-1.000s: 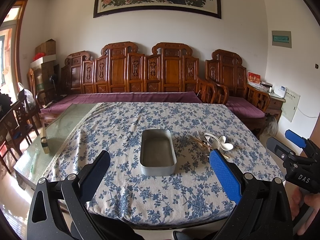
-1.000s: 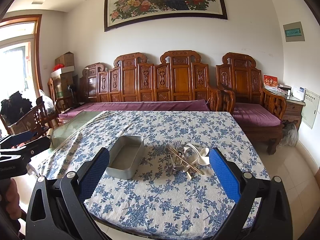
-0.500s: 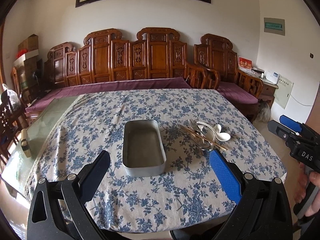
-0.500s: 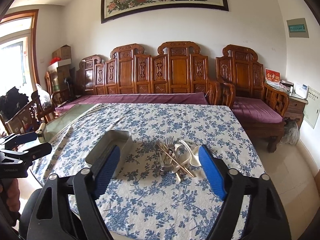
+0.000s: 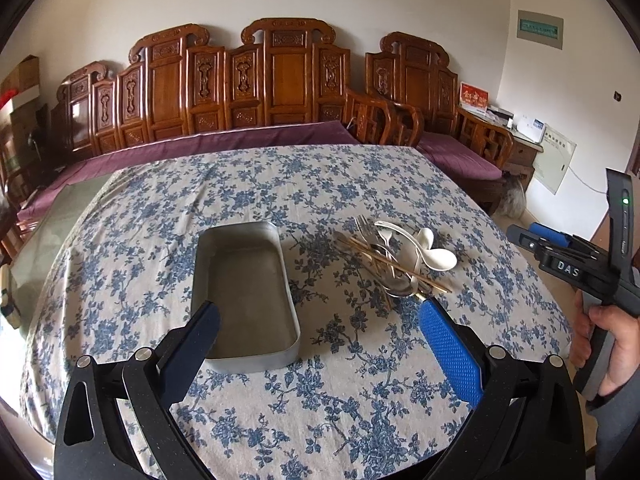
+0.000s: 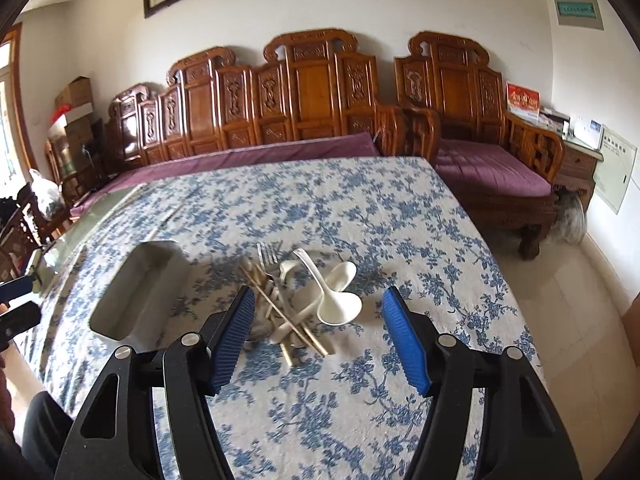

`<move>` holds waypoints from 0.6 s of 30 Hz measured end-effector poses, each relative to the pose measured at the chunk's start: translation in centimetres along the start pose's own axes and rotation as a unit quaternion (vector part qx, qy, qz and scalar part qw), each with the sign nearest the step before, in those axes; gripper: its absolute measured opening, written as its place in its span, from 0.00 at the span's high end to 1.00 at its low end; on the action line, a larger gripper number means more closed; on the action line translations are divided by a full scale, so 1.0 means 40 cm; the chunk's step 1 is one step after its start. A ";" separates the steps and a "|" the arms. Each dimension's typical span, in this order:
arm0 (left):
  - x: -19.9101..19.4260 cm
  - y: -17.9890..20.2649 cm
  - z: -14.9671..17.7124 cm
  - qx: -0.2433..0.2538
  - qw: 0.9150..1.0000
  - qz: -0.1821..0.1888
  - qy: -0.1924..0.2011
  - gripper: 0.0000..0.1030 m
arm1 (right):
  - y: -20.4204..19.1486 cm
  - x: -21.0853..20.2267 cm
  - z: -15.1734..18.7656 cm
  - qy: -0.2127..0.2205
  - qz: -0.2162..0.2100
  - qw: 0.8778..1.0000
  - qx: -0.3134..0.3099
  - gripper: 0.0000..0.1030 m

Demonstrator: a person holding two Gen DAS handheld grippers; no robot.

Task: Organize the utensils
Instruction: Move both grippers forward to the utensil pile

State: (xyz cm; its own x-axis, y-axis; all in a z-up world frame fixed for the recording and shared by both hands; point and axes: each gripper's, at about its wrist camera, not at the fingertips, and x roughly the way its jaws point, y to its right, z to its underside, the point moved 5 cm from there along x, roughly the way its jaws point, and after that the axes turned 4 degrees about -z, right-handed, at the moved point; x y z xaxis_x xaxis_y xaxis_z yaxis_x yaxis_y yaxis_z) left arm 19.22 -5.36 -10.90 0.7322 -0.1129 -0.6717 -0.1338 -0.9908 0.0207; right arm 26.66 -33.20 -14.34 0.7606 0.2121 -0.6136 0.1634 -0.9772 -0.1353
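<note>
An empty grey metal tray (image 5: 244,280) sits on the blue floral tablecloth (image 5: 280,184). Right of it lies a pile of utensils (image 5: 394,258): white spoons (image 5: 438,258), forks, metal spoons and chopsticks. My left gripper (image 5: 318,330) is open and empty above the near end of the tray. My right gripper (image 6: 318,308) is open and empty, hovering just before the utensil pile (image 6: 296,304), with the white spoon (image 6: 340,308) between its fingers in view. The tray also shows at the left in the right wrist view (image 6: 136,292). The right gripper also shows in the left wrist view (image 5: 560,256).
A carved wooden sofa with purple cushions (image 5: 224,144) runs behind the table. A wooden armchair (image 6: 492,160) stands at the back right. The cloth leaves bare glass tabletop (image 5: 52,224) at the left. Tiled floor (image 6: 580,292) lies right of the table.
Both grippers have moved forward and down toward the table. The left now hangs over the tray's near end, and the right has closed in on the utensil pile.
</note>
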 end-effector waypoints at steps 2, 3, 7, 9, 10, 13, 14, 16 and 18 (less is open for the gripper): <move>0.037 0.012 0.001 0.003 1.000 0.006 -0.013 0.06 | 0.012 0.035 0.002 -0.010 0.001 1.000 0.002 0.34; 0.058 0.019 0.002 0.005 1.000 0.008 -0.020 0.06 | 0.035 0.090 0.004 -0.026 0.005 1.000 0.008 0.34; 0.119 0.047 0.001 0.020 0.999 0.006 -0.037 0.06 | 0.065 0.185 0.010 -0.048 0.004 0.999 0.013 0.34; 0.146 0.058 -0.003 0.025 0.999 0.006 -0.046 0.06 | 0.079 0.234 0.015 -0.062 0.002 0.998 0.012 0.34; 0.159 0.063 -0.006 0.027 0.998 0.006 -0.049 0.06 | 0.086 0.252 0.017 -0.068 0.001 0.998 0.013 0.34; 0.196 0.077 -0.015 0.031 0.998 0.003 -0.059 0.07 | 0.111 0.323 0.025 -0.087 -0.001 0.996 0.012 0.34; 0.207 0.082 -0.018 0.032 0.998 0.002 -0.062 0.07 | 0.116 0.338 0.027 -0.090 0.000 0.996 0.009 0.34; 0.226 0.091 -0.021 0.034 0.997 -0.001 -0.067 0.08 | 0.127 0.363 0.038 -0.098 -0.006 0.995 0.012 0.34; 0.245 0.101 -0.024 0.037 0.997 0.000 -0.071 0.08 | 0.139 0.377 0.044 -0.102 -0.018 0.994 0.021 0.34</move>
State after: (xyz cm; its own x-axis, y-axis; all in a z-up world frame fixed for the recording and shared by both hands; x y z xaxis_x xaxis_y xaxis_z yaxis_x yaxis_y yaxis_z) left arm 26.49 -10.55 -16.71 0.6307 -0.0962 -0.7700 -0.1860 -0.9821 -0.0297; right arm 37.93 -35.41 -25.71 0.6100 0.2475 -0.7527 0.1591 -0.9689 -0.1897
